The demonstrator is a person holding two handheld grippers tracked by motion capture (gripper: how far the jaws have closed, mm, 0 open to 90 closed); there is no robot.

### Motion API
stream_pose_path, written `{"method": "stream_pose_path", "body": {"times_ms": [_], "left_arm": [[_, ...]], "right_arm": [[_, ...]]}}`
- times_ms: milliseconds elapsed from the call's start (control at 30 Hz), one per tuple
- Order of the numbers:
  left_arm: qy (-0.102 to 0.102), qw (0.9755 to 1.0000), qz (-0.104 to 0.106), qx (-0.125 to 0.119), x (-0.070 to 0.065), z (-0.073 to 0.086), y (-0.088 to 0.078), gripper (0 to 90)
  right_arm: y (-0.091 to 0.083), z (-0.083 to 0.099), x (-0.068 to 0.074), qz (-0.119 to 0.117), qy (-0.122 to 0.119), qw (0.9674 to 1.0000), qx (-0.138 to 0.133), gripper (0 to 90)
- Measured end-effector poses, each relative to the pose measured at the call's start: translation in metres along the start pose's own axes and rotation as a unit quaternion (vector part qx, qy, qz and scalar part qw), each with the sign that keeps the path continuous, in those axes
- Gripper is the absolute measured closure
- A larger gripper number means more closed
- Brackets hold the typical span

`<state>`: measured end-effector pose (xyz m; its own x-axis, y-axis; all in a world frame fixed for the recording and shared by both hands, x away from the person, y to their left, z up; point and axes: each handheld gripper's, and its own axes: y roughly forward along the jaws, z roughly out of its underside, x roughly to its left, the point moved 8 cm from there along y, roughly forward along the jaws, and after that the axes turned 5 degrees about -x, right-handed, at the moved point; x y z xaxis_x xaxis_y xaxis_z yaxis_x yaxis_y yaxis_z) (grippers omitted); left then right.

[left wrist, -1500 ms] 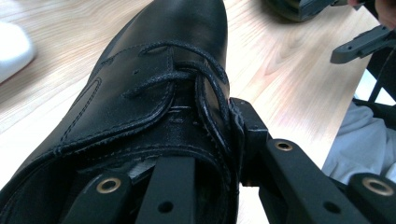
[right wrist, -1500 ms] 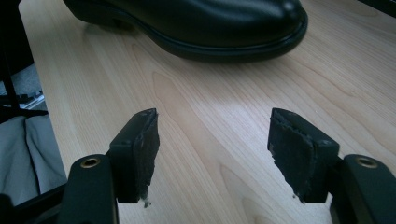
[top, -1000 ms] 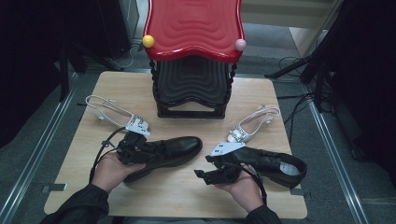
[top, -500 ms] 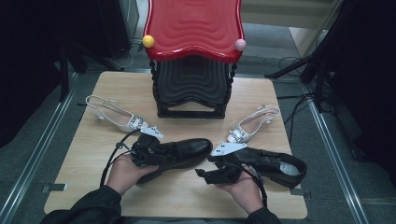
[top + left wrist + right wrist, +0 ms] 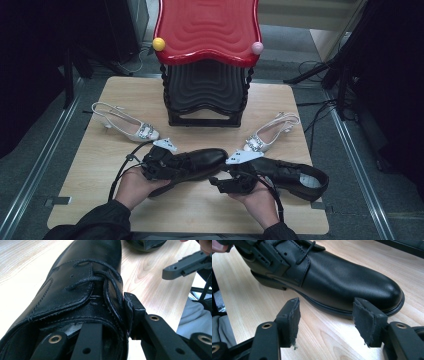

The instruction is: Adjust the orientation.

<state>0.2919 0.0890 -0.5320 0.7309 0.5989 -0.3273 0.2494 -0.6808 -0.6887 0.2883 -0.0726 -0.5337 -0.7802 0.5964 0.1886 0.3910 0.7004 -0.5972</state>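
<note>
The left tool (image 5: 159,165) pinched the laced side wall of a black shoe (image 5: 200,161), one jaw inside its opening, one outside. The right tool (image 5: 325,322), jaws spread and just closing a little, held nothing; the shoe's toe lay just beyond them on the worktop (image 5: 100,170).

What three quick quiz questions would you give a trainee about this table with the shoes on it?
1. True or false: the left gripper is clamped on the side wall of a black lace-up shoe.
2. How many white heeled sandals lie on the table? A one, B two, C four.
3. What is between the jaws of the right gripper?

Key: 1 true. 2 B. 3 nothing; the jaws stand open, though they have just been closing.
</note>
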Motion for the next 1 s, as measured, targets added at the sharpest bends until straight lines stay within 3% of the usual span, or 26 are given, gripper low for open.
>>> {"method": "stream_pose_path", "body": {"times_ms": [333,367,467,533,700,1000], "left_arm": [[0.006,0.9999,0.013,0.007,0.001,0.003,-0.01,61.4],[0.009,0.9998,0.014,0.008,0.001,0.004,-0.012,55.5],[0.016,0.9998,0.009,0.004,0.002,0.005,-0.02,53.5],[0.008,0.9998,0.02,-0.002,0.002,0.005,-0.026,50.2],[0.012,0.9998,0.011,0.006,0.006,0.008,-0.036,44.9],[0.017,0.9996,0.018,0.01,0.005,0.011,-0.05,39.1]], "right_arm": [[0.0,-0.002,-0.005,0.01,0.006,0.9999,-0.012,48.1],[0.0,-0.002,-0.006,0.012,0.007,0.9998,-0.014,49.7],[0.0,-0.002,-0.006,0.014,0.009,0.9998,-0.014,52.6],[0.001,-0.002,-0.007,0.018,0.01,0.9997,-0.015,55.2],[0.011,0.001,-0.005,0.019,0.018,0.9996,-0.011,60.0],[0.019,0.0,0.002,0.02,0.021,0.9995,-0.015,71.9]]}}
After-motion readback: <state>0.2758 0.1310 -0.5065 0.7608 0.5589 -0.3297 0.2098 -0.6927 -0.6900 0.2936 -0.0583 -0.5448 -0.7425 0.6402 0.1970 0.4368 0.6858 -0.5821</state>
